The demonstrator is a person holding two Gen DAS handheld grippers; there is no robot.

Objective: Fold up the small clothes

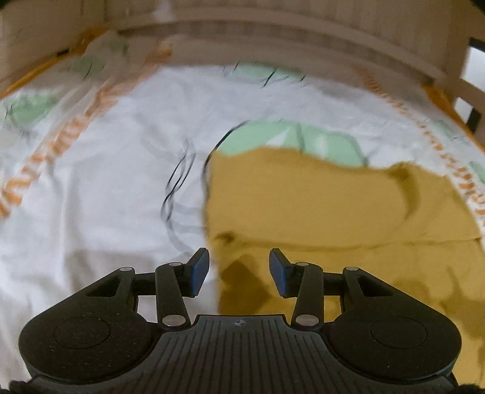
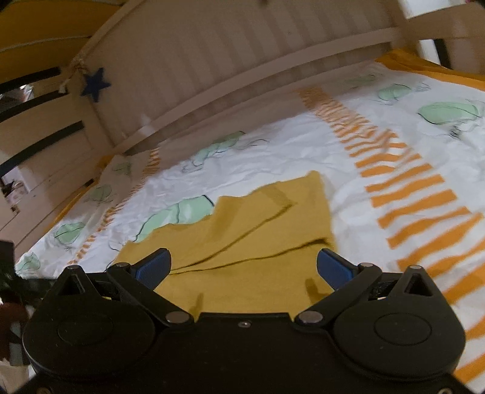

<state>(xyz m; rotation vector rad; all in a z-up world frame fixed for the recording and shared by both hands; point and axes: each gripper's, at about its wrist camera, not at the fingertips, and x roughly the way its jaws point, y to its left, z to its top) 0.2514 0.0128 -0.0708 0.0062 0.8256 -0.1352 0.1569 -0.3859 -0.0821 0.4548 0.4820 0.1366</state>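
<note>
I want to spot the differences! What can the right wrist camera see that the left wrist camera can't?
Only the right wrist view shows the blue star hanging on the bed frame, and the open right gripper. Only the left wrist view shows the open left gripper, empty, above the cloth's edge. Both show the mustard-yellow garment lying on the white bedsheet with green shapes and orange stripes, and the wooden headboard.
</note>
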